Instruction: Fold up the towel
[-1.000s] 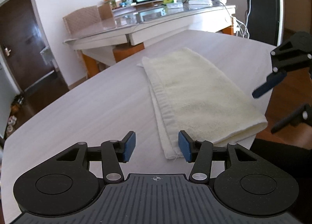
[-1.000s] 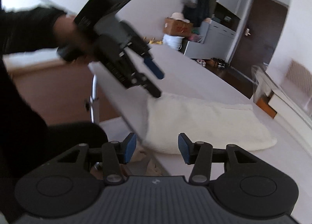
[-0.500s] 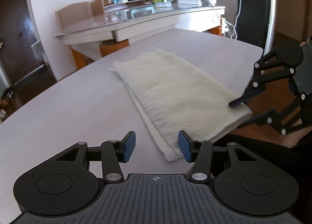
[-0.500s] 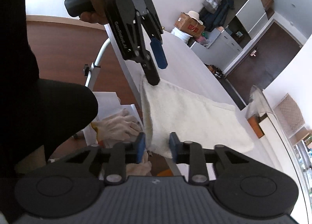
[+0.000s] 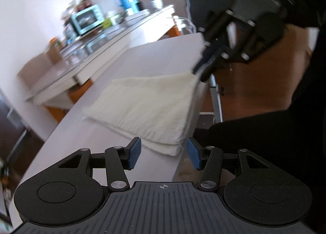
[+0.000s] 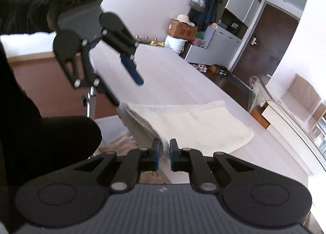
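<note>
Cream towel (image 5: 146,103), already folded into layers, is lying on the white table (image 5: 154,54), running along the edge nearest the person, one long side flush with that edge.

Right gripper (image 6: 163,153) is sitting at one near corner of the towel, right at the table edge. Its jaws are closing and nearly together, with the towel's corner between the blue pads and the pads pressing on the fabric. In the left wrist view that corner is being lifted slightly off the table, though that part is blurred.

Left gripper (image 5: 163,154) is hovering at the other near corner, tilted down. Jaws are standing about half apart, holding nothing. Towel corner is lying just ahead of and between the blue pads (image 5: 134,153), not touched as far as I can tell.

The two grippers are bracketing the same long side of the towel, one per corner.
</note>
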Demonstrator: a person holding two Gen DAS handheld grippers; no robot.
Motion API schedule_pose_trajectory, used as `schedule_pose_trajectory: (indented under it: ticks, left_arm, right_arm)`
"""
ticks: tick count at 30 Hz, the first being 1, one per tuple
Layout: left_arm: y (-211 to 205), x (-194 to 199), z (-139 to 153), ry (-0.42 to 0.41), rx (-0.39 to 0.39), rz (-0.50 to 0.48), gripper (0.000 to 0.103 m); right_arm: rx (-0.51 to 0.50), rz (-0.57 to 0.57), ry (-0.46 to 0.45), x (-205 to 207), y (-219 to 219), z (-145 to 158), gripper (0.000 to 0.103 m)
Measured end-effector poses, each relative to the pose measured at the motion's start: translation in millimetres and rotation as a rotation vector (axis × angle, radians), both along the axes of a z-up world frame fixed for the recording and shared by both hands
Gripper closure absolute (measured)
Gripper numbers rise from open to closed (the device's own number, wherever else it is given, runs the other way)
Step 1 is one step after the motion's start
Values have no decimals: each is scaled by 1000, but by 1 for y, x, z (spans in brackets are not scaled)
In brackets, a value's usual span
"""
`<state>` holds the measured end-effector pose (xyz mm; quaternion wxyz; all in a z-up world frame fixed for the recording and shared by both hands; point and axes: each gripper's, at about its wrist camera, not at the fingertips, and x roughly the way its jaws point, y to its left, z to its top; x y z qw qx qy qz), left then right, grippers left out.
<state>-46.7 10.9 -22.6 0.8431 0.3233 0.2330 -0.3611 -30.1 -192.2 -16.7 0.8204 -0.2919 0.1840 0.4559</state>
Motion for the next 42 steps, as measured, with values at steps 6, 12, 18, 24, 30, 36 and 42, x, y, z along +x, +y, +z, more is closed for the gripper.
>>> schedule_pose_trajectory:
  ticks: [6, 12, 18, 24, 30, 36, 42]
  left_arm:
    - [-22, 1, -13, -56, 63, -81, 55]
    - [-27, 6, -18, -22, 87, -112, 92]
    - [-20, 10, -13, 19, 26, -79, 93]
    - [-15, 20, -3, 50, -38, -56, 93]
    - [-14, 23, 0, 56, -52, -46, 93]
    - [-12, 23, -3, 77, -69, -35, 93]
    - [-11, 22, 0, 94, -77, -37, 94]
  right_arm:
    - [52, -4, 48, 9, -8, 9, 92]
    - [76, -33, 70, 15, -18, 13, 92]
    - [31, -51, 54, 10, -19, -1, 90]
    - [-56, -39, -50, -7, -16, -15, 86]
    - [-149, -23, -120, -20, -12, -31, 81]
    - [-159, -23, -130, -26, -15, -36, 83]
    - [-127, -30, -100, -26, -19, -27, 93]
